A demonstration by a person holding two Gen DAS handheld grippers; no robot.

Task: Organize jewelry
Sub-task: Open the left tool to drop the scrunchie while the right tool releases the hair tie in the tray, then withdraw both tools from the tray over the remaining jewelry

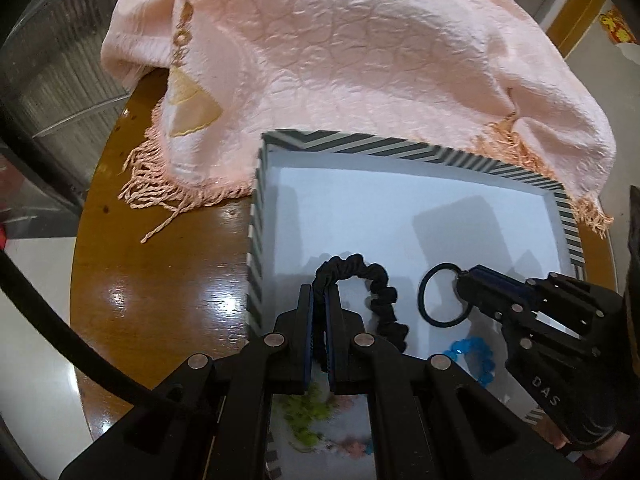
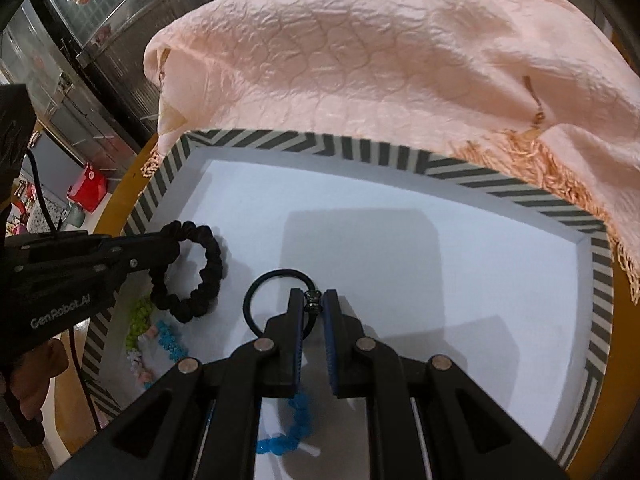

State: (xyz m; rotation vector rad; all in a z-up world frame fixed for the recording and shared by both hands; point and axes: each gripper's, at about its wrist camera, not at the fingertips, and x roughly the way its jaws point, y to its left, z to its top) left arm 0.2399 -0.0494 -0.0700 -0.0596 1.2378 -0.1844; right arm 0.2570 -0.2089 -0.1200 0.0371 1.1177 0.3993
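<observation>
Both tools grip hair ties over the striped tray: left tool pinches the black scrunchie, right tool the thin ring, whose narrow hold could slip onto beads beneath.

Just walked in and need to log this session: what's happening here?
A person is sorting hair ties and bead bracelets in a striped-rim tray. The left gripper is shut on a black scrunchie; the right gripper pinches a thin black hair tie. A blue bead bracelet lies inside.
</observation>
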